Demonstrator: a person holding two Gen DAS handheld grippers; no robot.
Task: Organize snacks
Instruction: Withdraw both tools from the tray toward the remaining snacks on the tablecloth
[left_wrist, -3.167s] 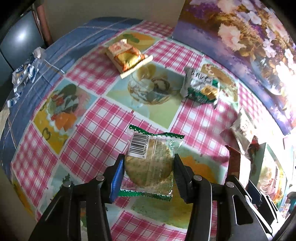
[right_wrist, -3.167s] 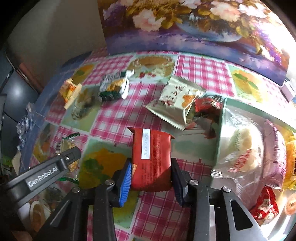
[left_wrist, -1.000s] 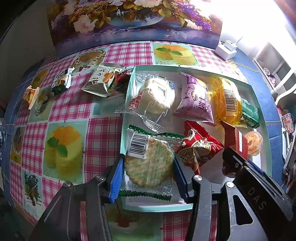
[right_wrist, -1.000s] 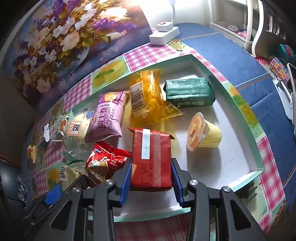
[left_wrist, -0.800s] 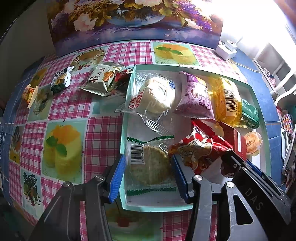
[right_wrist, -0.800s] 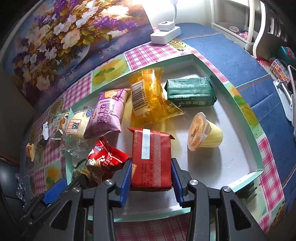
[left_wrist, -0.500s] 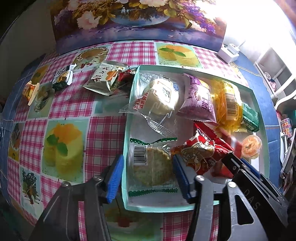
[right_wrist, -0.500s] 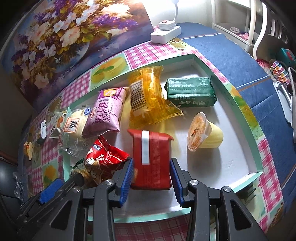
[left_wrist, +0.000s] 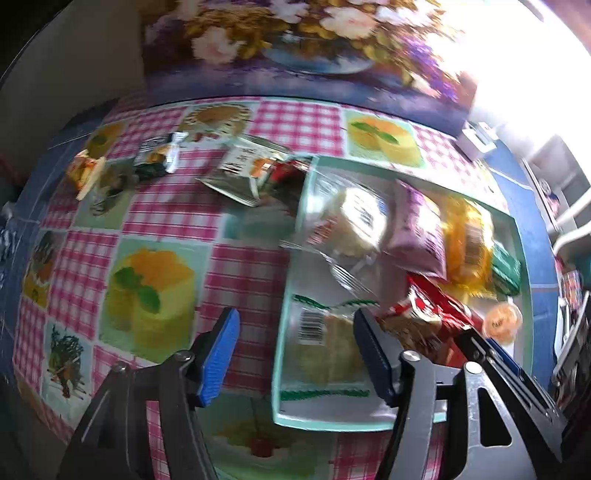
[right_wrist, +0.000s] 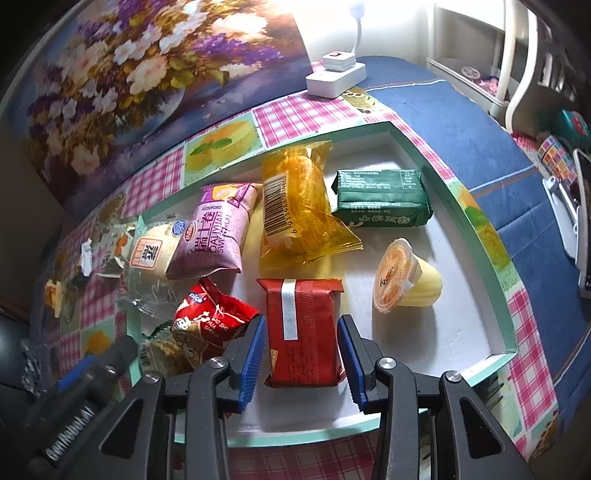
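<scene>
A clear-wrapped round cracker packet (left_wrist: 325, 354) lies flat in the near left corner of the mint-rimmed tray (left_wrist: 286, 295). My left gripper (left_wrist: 295, 354) hovers over that corner with its jaws opening. One finger is outside the tray wall, the other is beside the packet, and no pad presses on it. A red foil packet (right_wrist: 303, 328) rests on the white floor of the tray (right_wrist: 476, 221). My right gripper (right_wrist: 303, 356) straddles its near end, jaws opening, with thin gaps at both pads.
The tray also holds a purple roll packet (right_wrist: 218, 229), a yellow packet (right_wrist: 295, 206), a green packet (right_wrist: 380, 203), a jelly cup (right_wrist: 402, 284) and a crinkled red bag (right_wrist: 210, 317). Loose packets (left_wrist: 243, 173) lie on the checked cloth left of the tray. A white power strip (right_wrist: 334, 77) sits behind it.
Both grippers carried their packets over the tray and let go. The cracker packet dropped into the near left corner and the red packet onto the tray floor. The left jaws spread wide and slid left.
</scene>
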